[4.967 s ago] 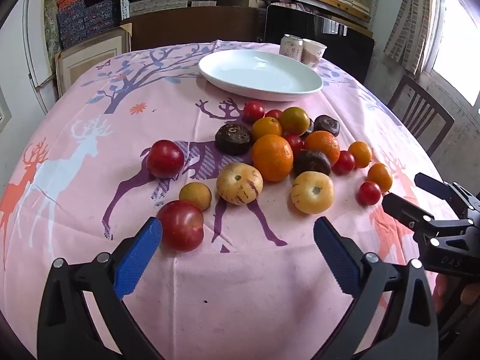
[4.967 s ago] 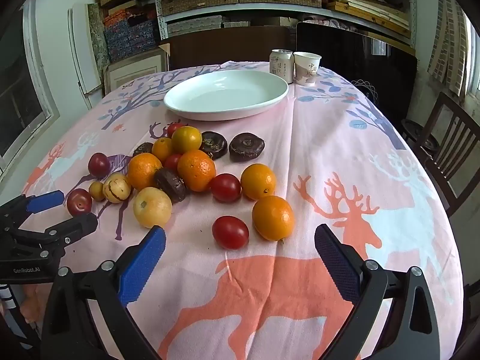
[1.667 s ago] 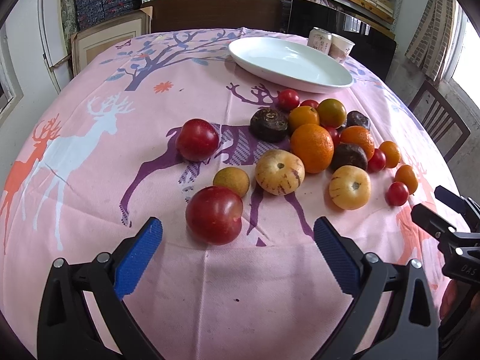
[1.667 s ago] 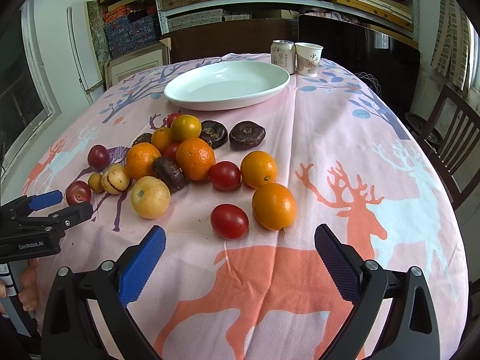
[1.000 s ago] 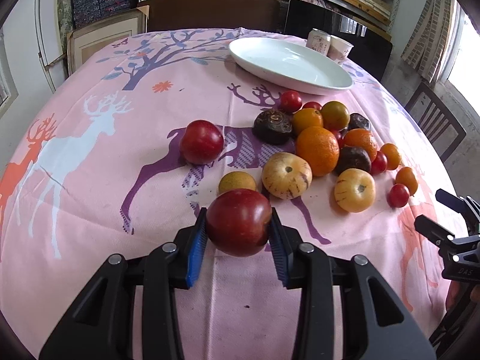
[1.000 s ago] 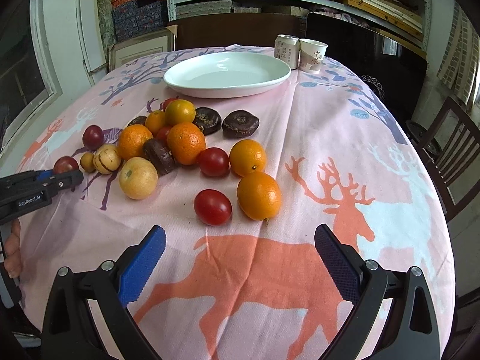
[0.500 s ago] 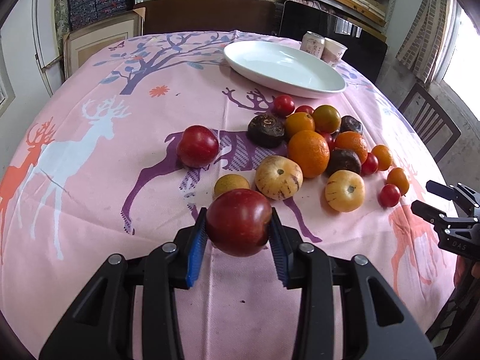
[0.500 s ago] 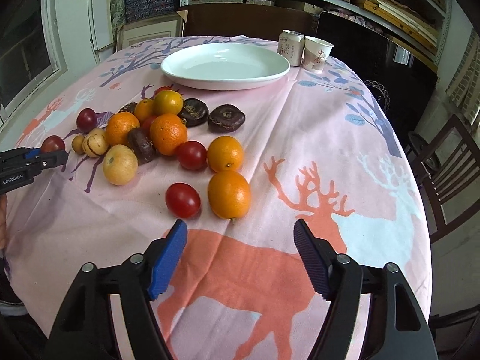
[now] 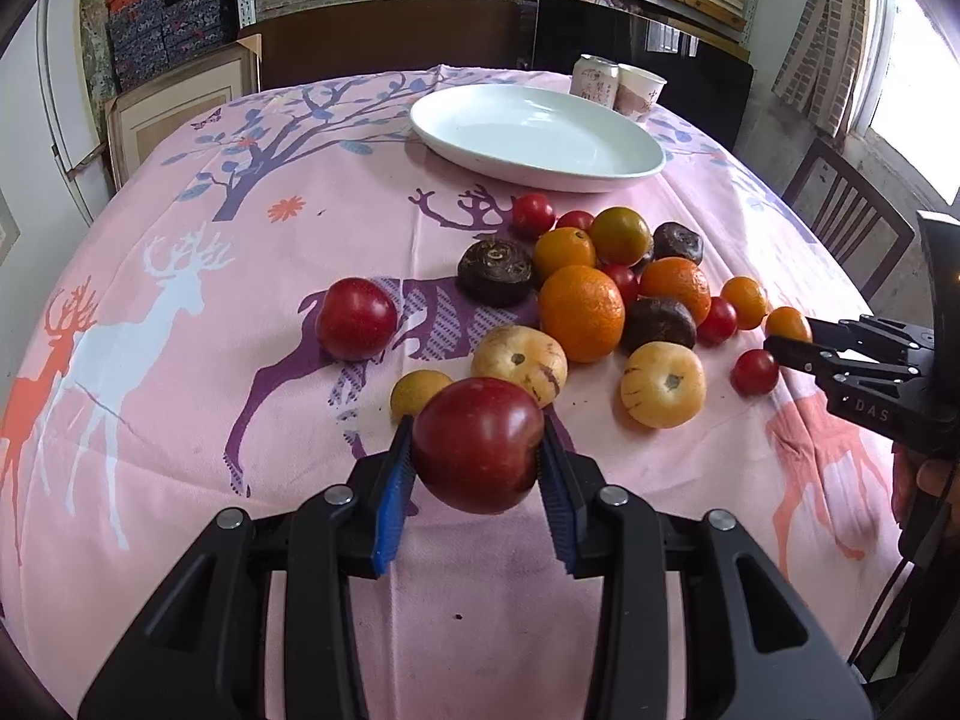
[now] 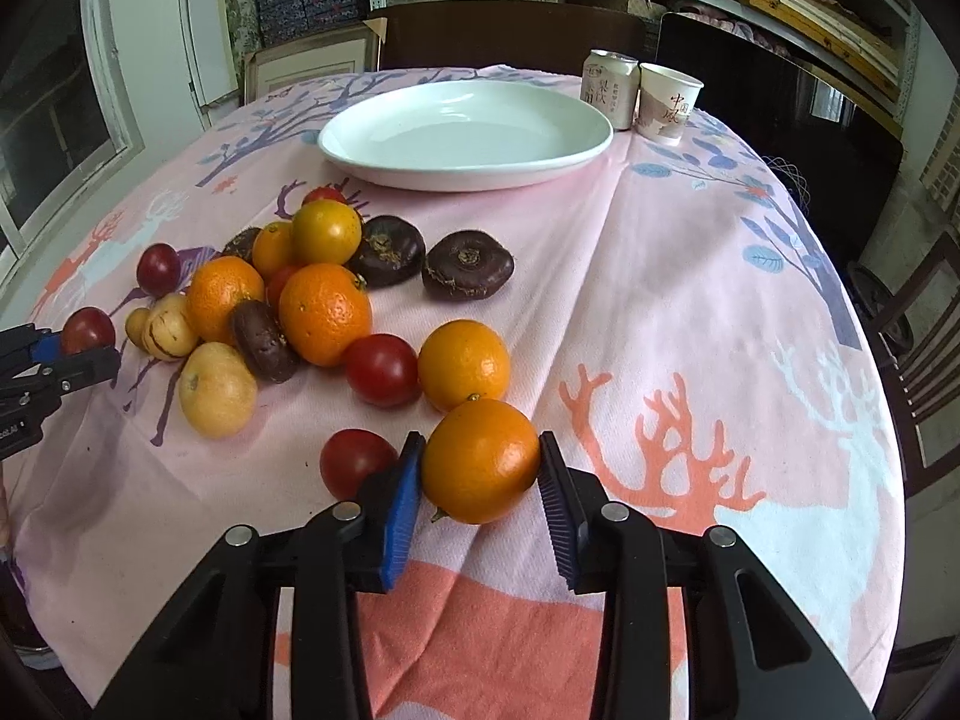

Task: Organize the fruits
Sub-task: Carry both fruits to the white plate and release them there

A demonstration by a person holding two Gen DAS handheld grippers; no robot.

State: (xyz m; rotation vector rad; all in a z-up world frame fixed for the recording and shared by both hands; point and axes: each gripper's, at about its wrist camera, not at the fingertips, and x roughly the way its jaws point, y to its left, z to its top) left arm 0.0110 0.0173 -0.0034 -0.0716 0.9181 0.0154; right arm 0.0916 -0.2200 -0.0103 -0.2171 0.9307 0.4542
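My left gripper (image 9: 477, 465) is shut on a dark red apple (image 9: 478, 443) and holds it just above the pink tablecloth; it also shows in the right wrist view (image 10: 87, 329). My right gripper (image 10: 479, 480) is shut on a small orange (image 10: 480, 459) that rests on the cloth; it also shows in the left wrist view (image 9: 787, 324). A pile of fruit (image 9: 579, 312) lies mid-table: oranges, tomatoes, dark brown fruits, pale yellow fruits. A second red apple (image 9: 356, 318) lies apart on the left. An empty white plate (image 9: 537, 138) stands at the back.
A drink can (image 10: 609, 87) and a paper cup (image 10: 666, 101) stand behind the plate. A red tomato (image 10: 354, 462) lies just left of my right gripper. A wooden chair (image 9: 852, 228) stands at the table's right side. Shelves fill the back wall.
My right gripper has moved forward and closed on the small orange. My left gripper still holds the red apple and has lifted and moved slightly forward.
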